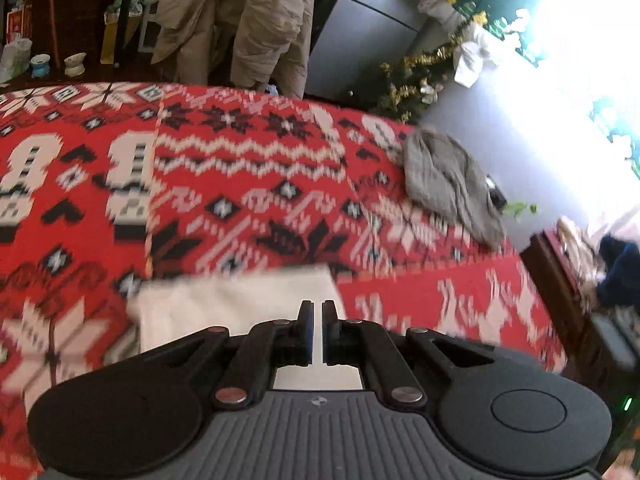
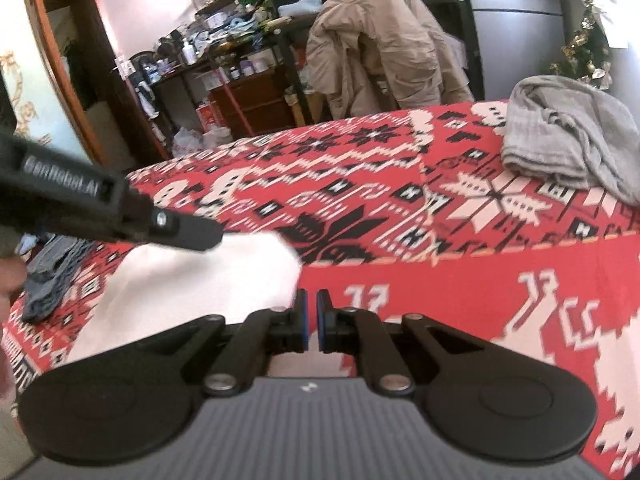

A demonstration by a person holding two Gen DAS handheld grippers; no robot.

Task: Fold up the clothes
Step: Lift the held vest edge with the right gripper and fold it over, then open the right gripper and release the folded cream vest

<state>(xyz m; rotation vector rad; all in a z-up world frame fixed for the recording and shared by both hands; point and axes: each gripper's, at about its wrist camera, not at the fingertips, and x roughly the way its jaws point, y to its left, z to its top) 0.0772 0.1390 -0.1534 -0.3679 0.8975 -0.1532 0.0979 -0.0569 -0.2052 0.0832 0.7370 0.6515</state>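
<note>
White garment (image 2: 192, 280) — flat on red patterned bedspread (image 2: 480, 280), near its front edge, likely laid out for folding. Left gripper (image 1: 316, 320) and right gripper (image 2: 311, 312) — jaws nearly together, nothing visibly pinched, both poised over garment. Grey garment (image 2: 568, 136) crumpled at far corner, probably awaiting its turn.

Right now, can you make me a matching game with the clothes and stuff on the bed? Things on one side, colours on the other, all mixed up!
Things:
1. cloth under the two grippers
2. crumpled garment at the far edge of the bed
3. blanket covering the bed
4. jacket hanging behind the bed

Colours:
A. red with white and black patterns
B. beige
C. white
D. grey

Right pairs: 1-C, 2-D, 3-A, 4-B
</note>
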